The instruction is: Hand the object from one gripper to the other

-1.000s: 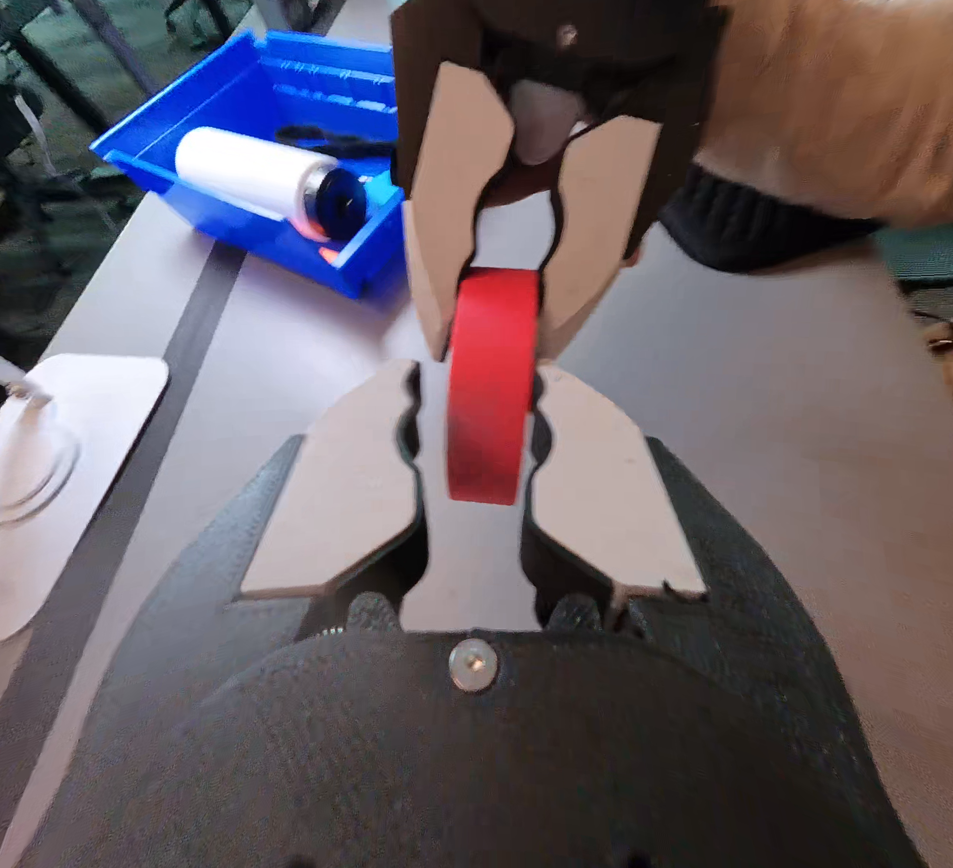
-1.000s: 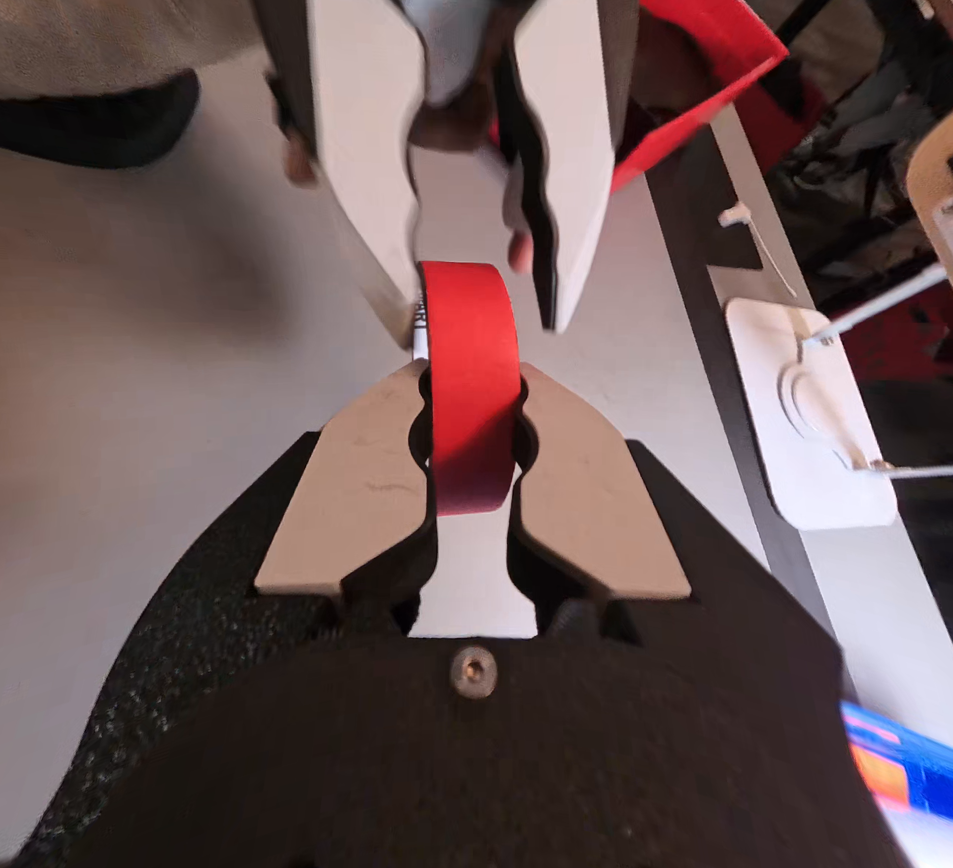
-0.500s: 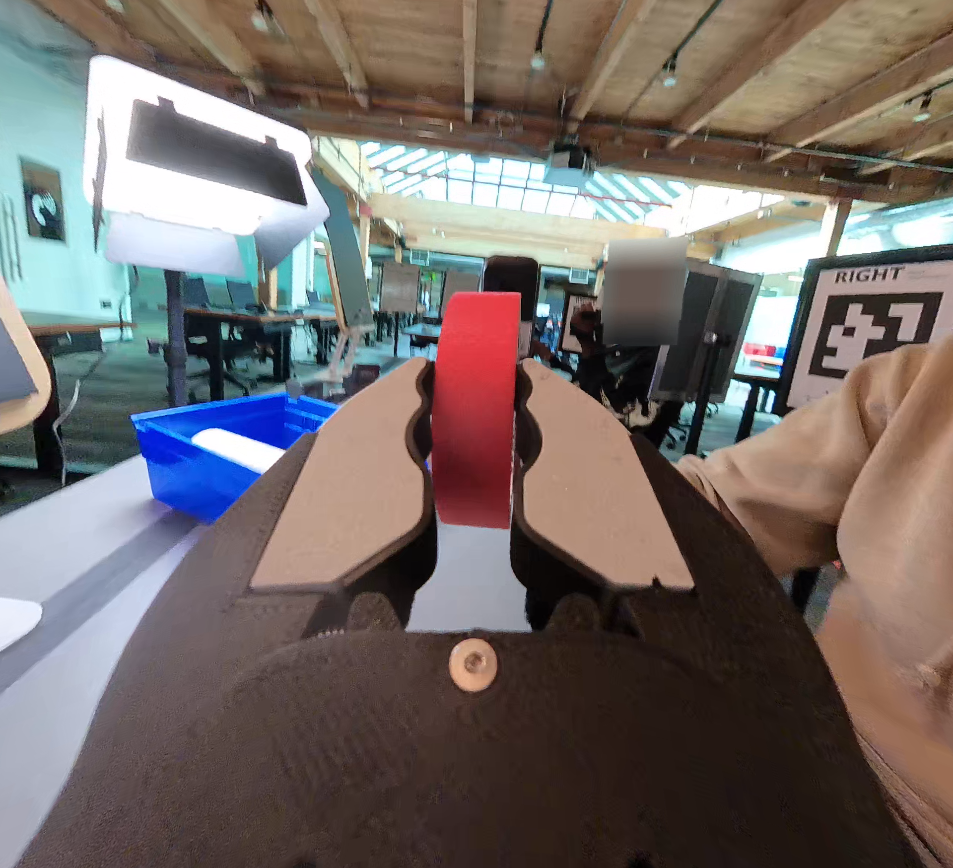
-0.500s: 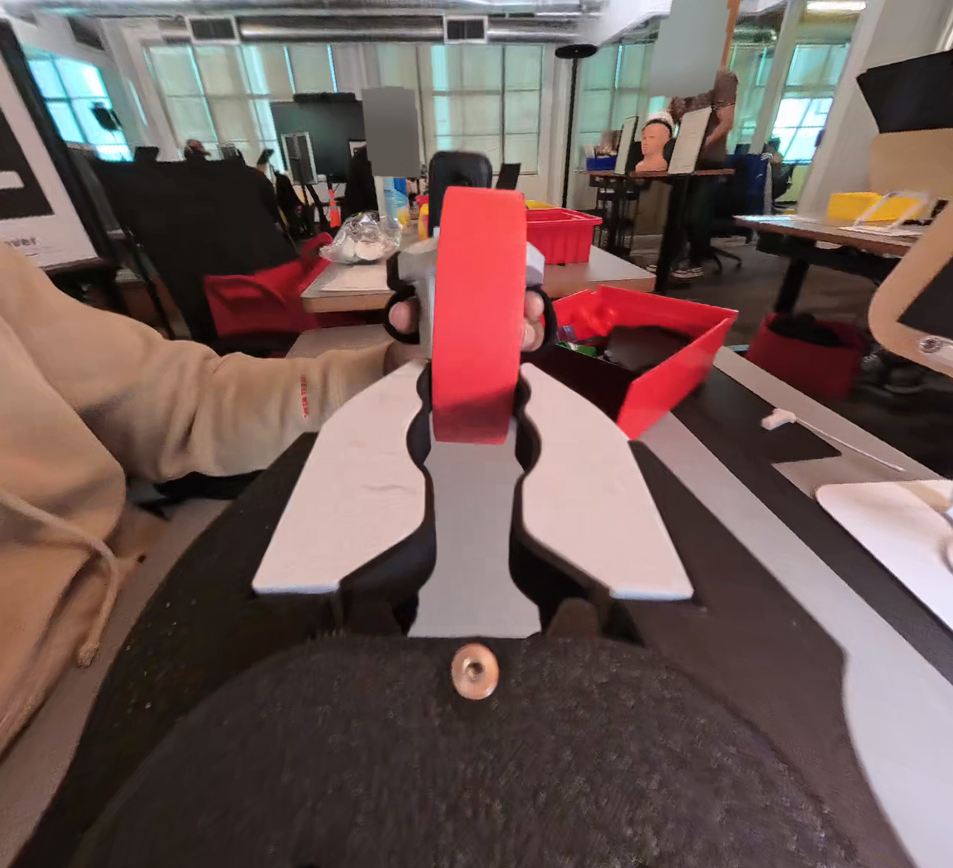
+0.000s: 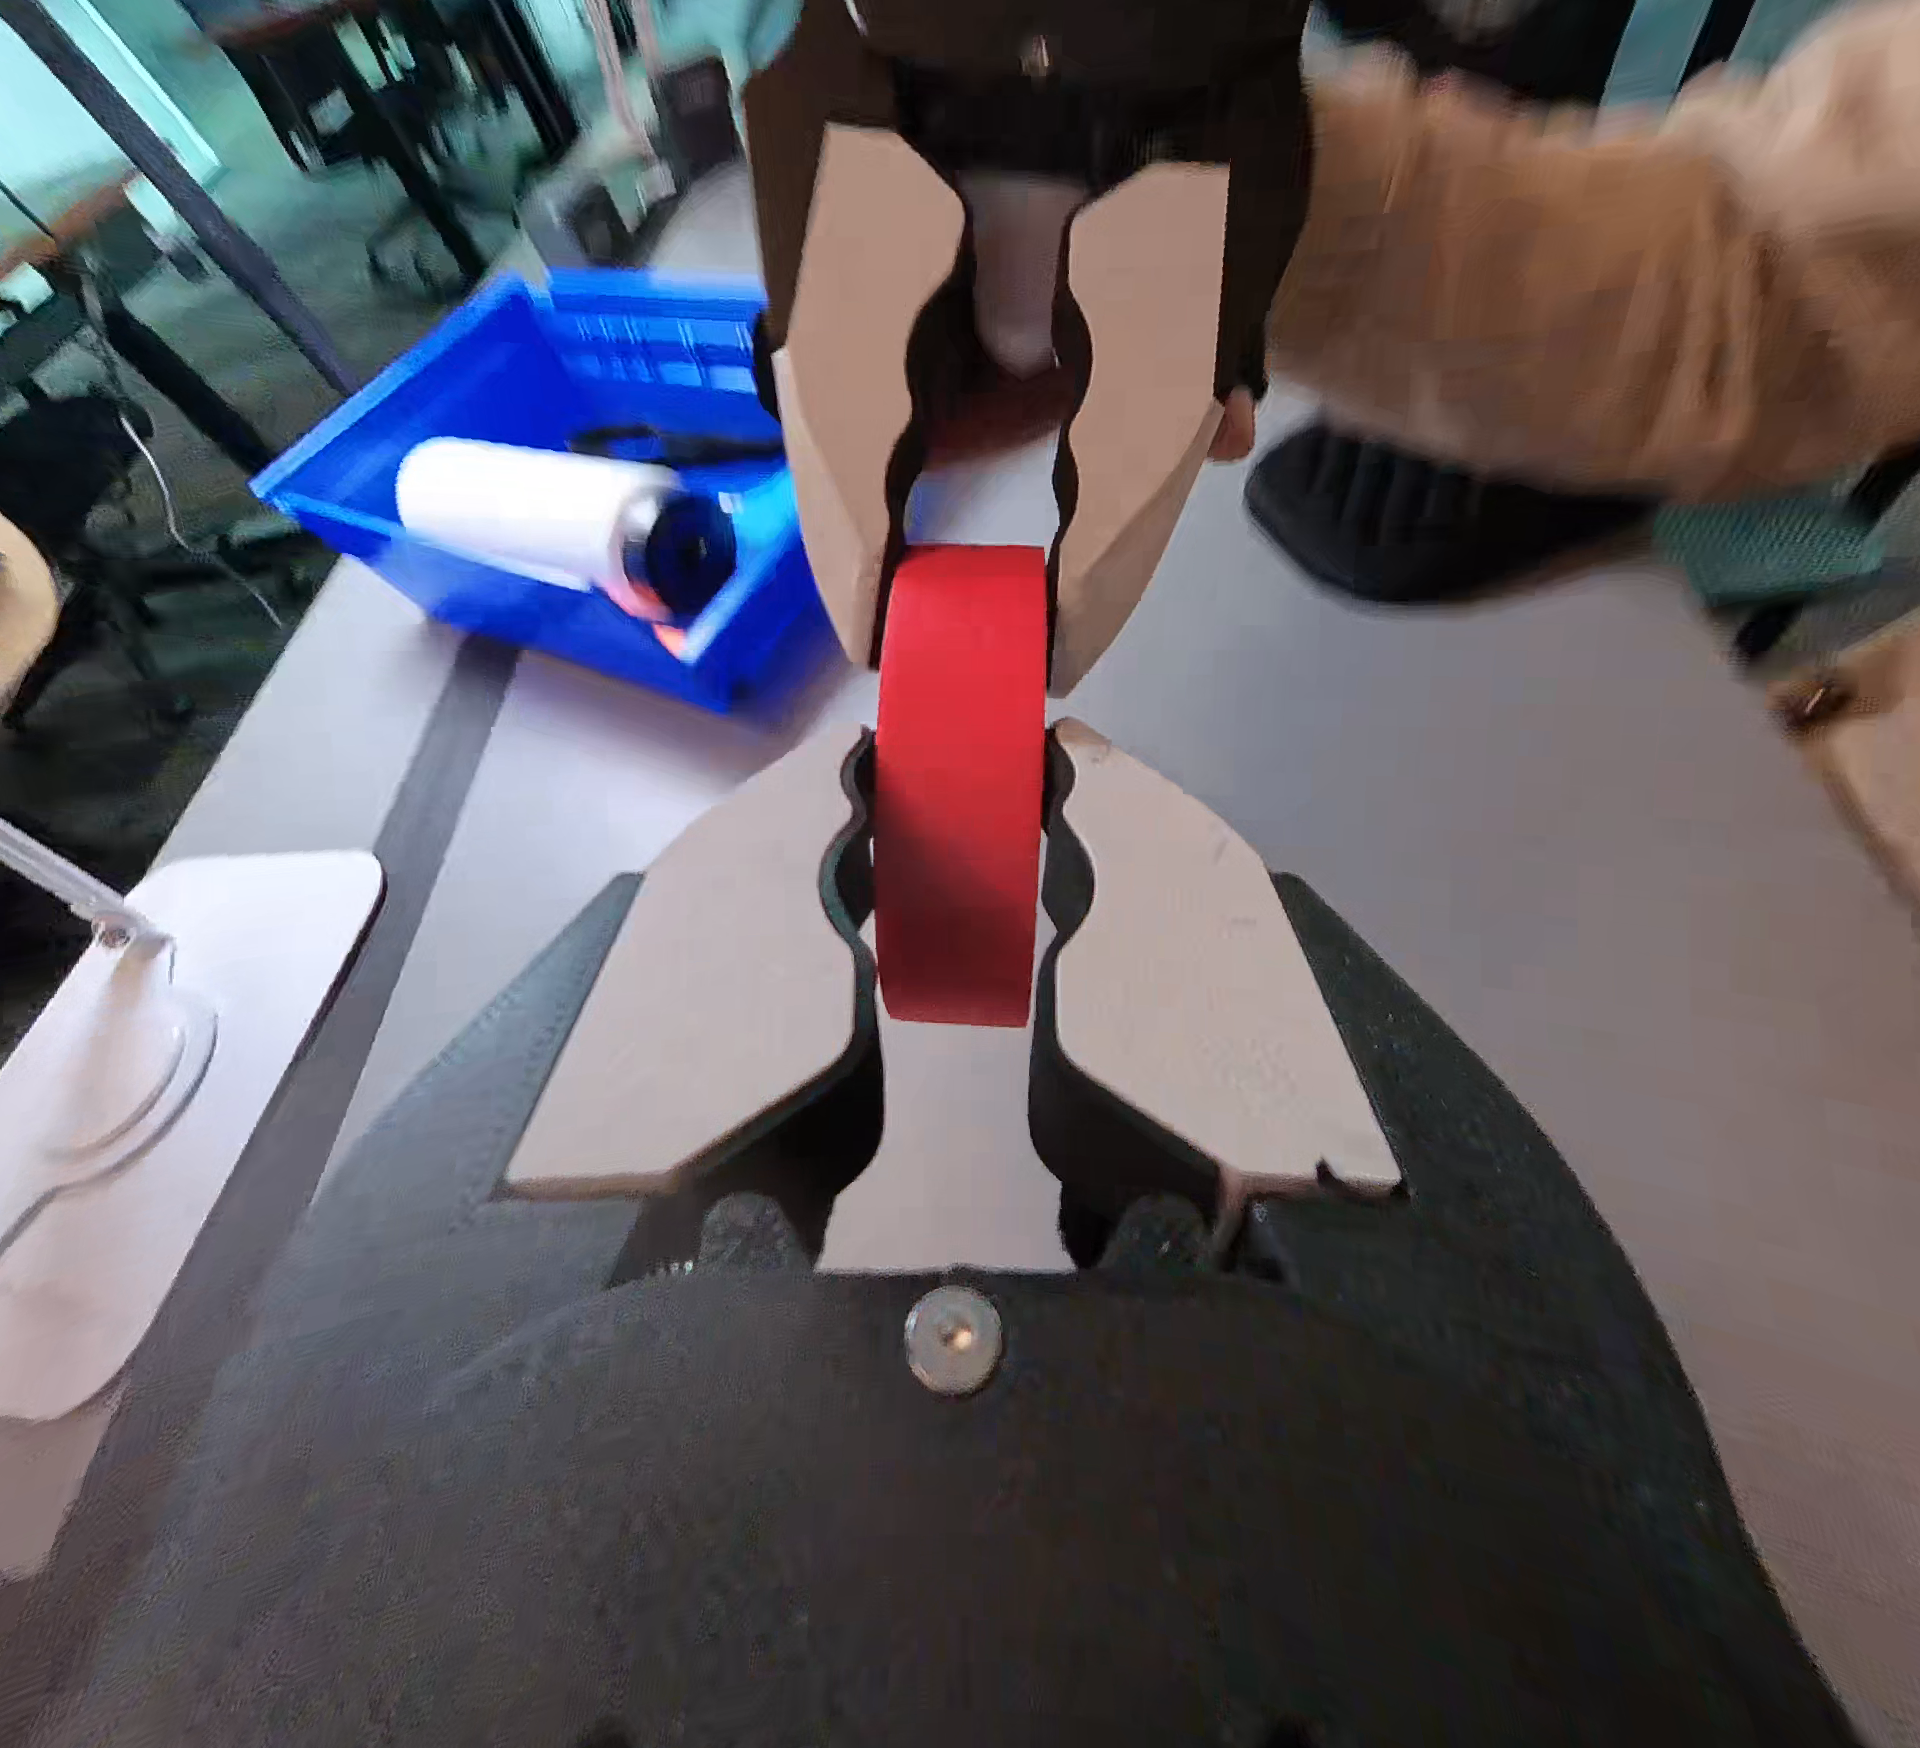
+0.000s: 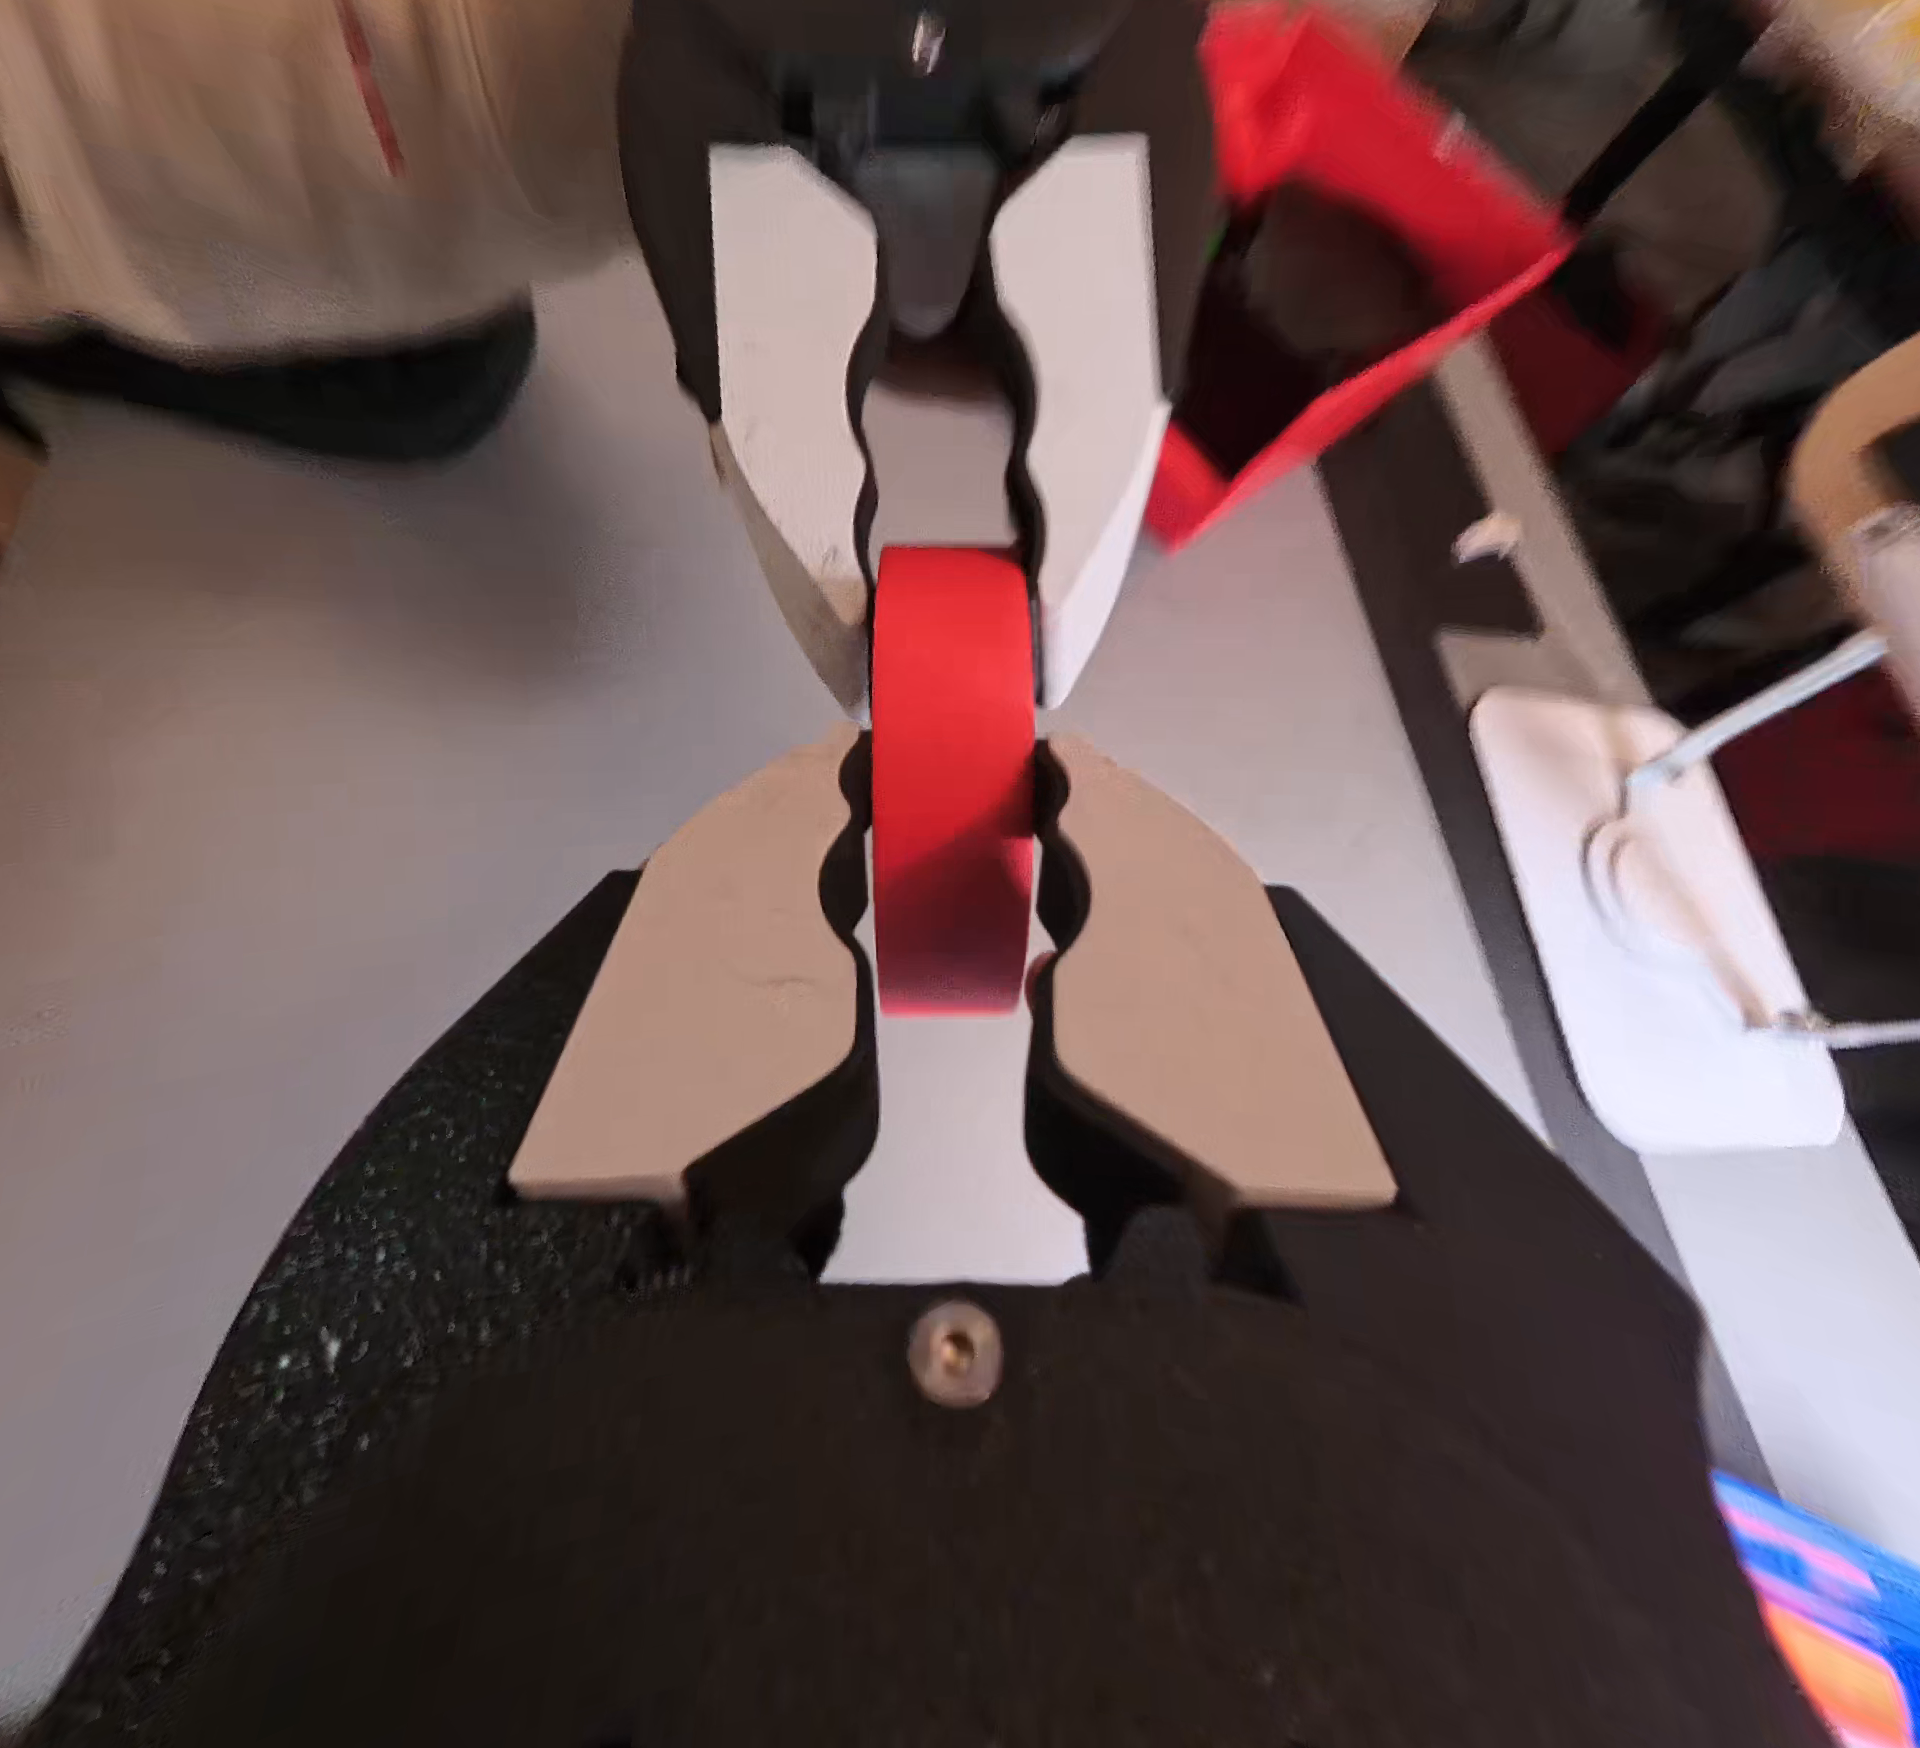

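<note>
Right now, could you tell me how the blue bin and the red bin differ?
Colour: the blue bin is blue, the red bin red. Contents: the blue bin holds a white roll; the red bin's inside looks dark and too blurred to read. Both are open-topped bins.

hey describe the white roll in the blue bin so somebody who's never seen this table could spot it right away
Start at the grey table and look along its left side to the blue bin, beyond the left tongs in the left wrist view. The white roll lies on its side inside that bin. It is the only white cylinder there, with a dark blue end cap facing the camera.
</note>
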`<state>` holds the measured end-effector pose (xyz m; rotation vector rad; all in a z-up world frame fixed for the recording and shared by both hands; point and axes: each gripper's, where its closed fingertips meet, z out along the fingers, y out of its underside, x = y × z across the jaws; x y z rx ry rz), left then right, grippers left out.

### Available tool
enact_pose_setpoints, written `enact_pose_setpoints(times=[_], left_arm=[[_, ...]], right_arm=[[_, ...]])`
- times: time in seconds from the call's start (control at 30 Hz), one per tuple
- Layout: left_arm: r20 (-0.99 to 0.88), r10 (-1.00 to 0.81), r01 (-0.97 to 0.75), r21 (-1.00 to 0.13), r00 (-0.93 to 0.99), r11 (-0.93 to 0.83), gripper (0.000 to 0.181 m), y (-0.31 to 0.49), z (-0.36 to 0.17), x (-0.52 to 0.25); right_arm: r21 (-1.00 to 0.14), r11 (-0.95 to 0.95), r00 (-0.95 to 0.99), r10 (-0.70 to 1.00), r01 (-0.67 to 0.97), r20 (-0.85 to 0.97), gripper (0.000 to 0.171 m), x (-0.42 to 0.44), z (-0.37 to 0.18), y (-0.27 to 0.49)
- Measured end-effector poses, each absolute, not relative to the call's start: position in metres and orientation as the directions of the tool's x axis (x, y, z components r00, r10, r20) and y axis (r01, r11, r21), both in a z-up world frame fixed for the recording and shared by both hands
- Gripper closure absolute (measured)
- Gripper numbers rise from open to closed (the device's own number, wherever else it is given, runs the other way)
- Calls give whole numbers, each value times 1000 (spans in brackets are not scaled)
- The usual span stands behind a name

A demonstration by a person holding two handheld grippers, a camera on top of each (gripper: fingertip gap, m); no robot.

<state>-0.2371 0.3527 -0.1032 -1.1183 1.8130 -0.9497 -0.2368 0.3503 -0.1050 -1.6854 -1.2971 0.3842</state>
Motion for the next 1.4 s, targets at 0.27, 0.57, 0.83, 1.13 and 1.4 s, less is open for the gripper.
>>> enact_pose_setpoints(times=[0.27, 0.57, 0.83, 1.13, 1.4], left_arm=[[-47, -946, 274, -961, -322, -45, 152, 367, -4, -274], [224, -962, 54, -971, -157, -234, 123, 416, -37, -262], [339, -921, -140, -938, -194, -316, 77, 399, -72, -239], [103, -985, -250, -966, -135, -66, 74, 399, -97, -233], [36, -986, -23, -999, -160, -33, 74, 411, -52, -271]], right_arm=[[-988, 21, 437, 895, 152, 87, 110, -233, -62, 358], [-829, 265, 628, 552, 492, 549, 145, -205, -48, 389], [-293, 460, 295, 71, 838, 953, 145, -219, -60, 396], [-139, 487, 140, 35, 862, 990, 144, -252, -81, 393], [-900, 171, 641, 650, 400, 408, 101, -181, -49, 384]])
